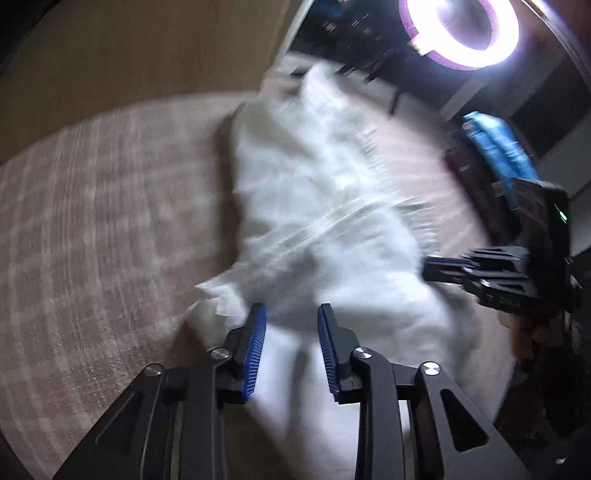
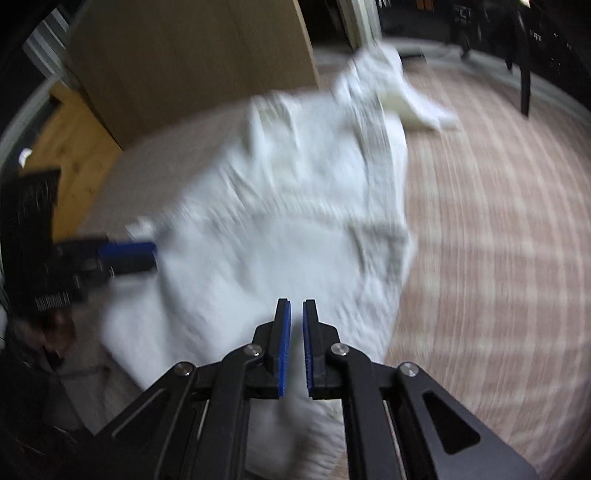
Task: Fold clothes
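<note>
A white garment (image 1: 325, 206) lies spread and rumpled on a pinkish checked bed cover (image 1: 92, 229); the views are motion-blurred. My left gripper (image 1: 291, 314) is over the garment's near edge with its jaws apart and cloth between them. My right gripper (image 2: 296, 308) has its jaws nearly together on a fold of the same garment (image 2: 288, 206) at its near edge. Each gripper shows in the other's view: the right one at the garment's right side (image 1: 480, 273), the left one at its left side (image 2: 110, 254).
A tan wooden headboard or panel (image 1: 147, 48) stands behind the bed. A ring light (image 1: 465, 29) glows at upper right. A blue item (image 1: 495, 147) lies at the bed's right side. Dark furniture legs (image 2: 524, 88) stand beyond the bed.
</note>
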`<state>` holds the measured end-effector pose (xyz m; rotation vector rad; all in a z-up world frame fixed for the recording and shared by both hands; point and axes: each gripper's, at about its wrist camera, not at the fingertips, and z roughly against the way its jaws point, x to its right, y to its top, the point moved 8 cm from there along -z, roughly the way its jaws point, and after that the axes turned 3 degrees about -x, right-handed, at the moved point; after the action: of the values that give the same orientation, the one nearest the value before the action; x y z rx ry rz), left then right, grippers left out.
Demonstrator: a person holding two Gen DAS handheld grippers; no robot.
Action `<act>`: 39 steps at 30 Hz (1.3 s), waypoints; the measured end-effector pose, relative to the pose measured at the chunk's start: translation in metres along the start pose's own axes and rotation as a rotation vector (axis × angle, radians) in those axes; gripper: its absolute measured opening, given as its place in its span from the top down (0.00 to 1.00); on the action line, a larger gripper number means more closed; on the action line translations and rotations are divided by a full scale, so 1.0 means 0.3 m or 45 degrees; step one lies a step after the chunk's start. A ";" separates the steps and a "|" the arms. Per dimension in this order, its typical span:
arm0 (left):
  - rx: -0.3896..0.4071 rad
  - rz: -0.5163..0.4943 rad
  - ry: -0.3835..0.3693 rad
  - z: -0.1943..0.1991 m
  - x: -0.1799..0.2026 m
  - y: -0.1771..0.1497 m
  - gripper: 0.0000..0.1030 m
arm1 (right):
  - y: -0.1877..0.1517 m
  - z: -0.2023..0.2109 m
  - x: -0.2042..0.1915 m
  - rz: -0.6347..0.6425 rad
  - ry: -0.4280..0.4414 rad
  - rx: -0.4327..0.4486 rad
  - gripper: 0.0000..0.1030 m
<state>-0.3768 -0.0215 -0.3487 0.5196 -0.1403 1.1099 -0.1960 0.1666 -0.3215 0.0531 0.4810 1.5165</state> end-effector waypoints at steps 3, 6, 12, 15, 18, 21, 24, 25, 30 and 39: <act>0.014 0.077 0.018 0.063 -0.041 0.006 0.93 | -0.023 0.063 0.065 -0.104 -0.042 0.037 0.96; 0.129 0.026 0.026 0.222 -0.021 -0.006 0.79 | -0.049 0.186 0.067 -0.097 -0.081 0.117 0.94; 0.080 -0.100 -0.171 0.253 0.147 -0.113 0.76 | -0.131 0.198 -0.080 -0.022 -0.025 0.118 0.94; -0.055 -0.153 -0.083 0.110 0.149 -0.203 0.74 | -0.174 0.101 -0.114 0.011 -0.061 0.039 0.94; -0.065 -0.178 -0.046 0.029 0.115 -0.270 0.78 | -0.235 0.019 -0.096 0.006 -0.117 -0.048 0.95; -0.076 -0.134 -0.001 0.007 0.089 -0.304 0.79 | -0.259 0.068 -0.071 -0.048 -0.091 -0.026 0.94; -0.029 -0.117 0.038 0.046 0.090 -0.306 0.80 | -0.237 0.183 -0.086 -0.037 -0.118 0.038 0.93; -0.002 -0.118 0.048 0.066 0.093 -0.303 0.79 | -0.230 0.221 -0.091 -0.033 -0.127 0.059 0.93; 0.135 -0.143 0.040 0.190 0.132 -0.224 0.77 | -0.193 0.414 -0.116 -0.015 -0.172 0.166 0.84; 0.283 -0.261 0.068 0.316 0.239 0.064 0.68 | 0.035 0.749 -0.098 0.108 -0.322 0.363 0.45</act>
<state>-0.3476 -0.0005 -0.2339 0.6863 0.0824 0.9425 -0.1302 0.1975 -0.1067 0.4870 0.4919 1.4895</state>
